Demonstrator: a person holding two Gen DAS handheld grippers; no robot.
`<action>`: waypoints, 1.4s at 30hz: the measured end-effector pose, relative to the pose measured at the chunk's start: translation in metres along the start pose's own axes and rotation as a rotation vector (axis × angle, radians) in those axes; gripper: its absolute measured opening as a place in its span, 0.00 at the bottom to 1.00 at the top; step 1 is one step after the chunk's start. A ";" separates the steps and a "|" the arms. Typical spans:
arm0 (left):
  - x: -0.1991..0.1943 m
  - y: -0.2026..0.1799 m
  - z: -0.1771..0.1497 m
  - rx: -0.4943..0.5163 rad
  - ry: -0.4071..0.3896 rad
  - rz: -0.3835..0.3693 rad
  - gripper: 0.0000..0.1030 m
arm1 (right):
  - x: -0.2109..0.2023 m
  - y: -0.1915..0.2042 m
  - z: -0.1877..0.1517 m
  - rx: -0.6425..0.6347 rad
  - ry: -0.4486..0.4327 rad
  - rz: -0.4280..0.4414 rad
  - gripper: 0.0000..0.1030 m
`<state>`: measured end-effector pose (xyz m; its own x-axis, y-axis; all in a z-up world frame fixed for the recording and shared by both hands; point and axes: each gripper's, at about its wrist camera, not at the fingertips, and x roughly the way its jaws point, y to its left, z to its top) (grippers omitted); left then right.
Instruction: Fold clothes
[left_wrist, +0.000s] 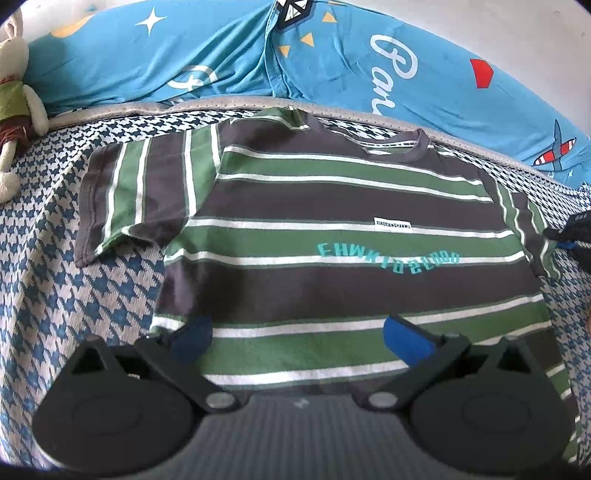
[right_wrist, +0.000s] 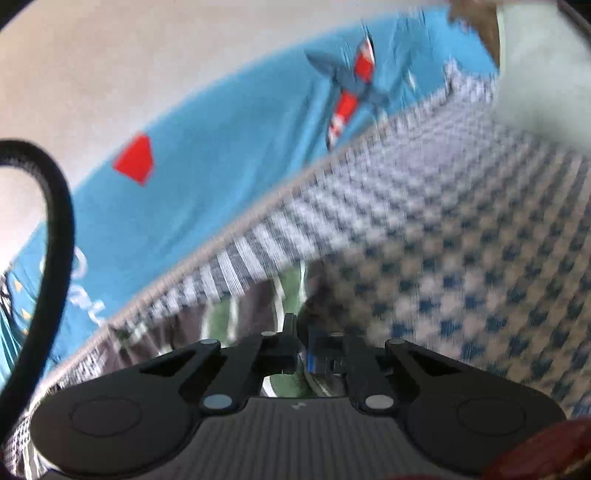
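Observation:
A green, grey and white striped T-shirt lies flat on the houndstooth bed cover, its collar toward the far side. My left gripper is open above the shirt's lower hem, blue pads spread wide. My right gripper is shut on the shirt's sleeve; the right wrist view is blurred. The right gripper also shows in the left wrist view at the shirt's right sleeve.
A blue printed duvet lies along the far side of the bed. A stuffed rabbit toy sits at the far left. A black cable loops at the left of the right wrist view.

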<state>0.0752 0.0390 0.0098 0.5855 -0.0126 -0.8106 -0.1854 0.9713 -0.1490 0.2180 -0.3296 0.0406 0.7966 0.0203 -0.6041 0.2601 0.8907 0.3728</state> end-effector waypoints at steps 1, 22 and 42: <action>0.000 0.000 0.000 -0.001 0.001 0.000 1.00 | -0.003 0.002 0.002 -0.004 -0.014 0.005 0.07; 0.003 -0.002 -0.002 -0.001 0.015 -0.004 1.00 | 0.018 -0.038 -0.011 0.212 0.087 0.011 0.35; 0.001 0.006 -0.002 -0.020 0.020 0.005 1.00 | 0.008 0.016 -0.012 0.013 0.014 0.111 0.08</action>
<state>0.0734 0.0442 0.0066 0.5685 -0.0123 -0.8226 -0.2045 0.9664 -0.1558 0.2215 -0.3099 0.0332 0.8132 0.1246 -0.5685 0.1778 0.8769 0.4465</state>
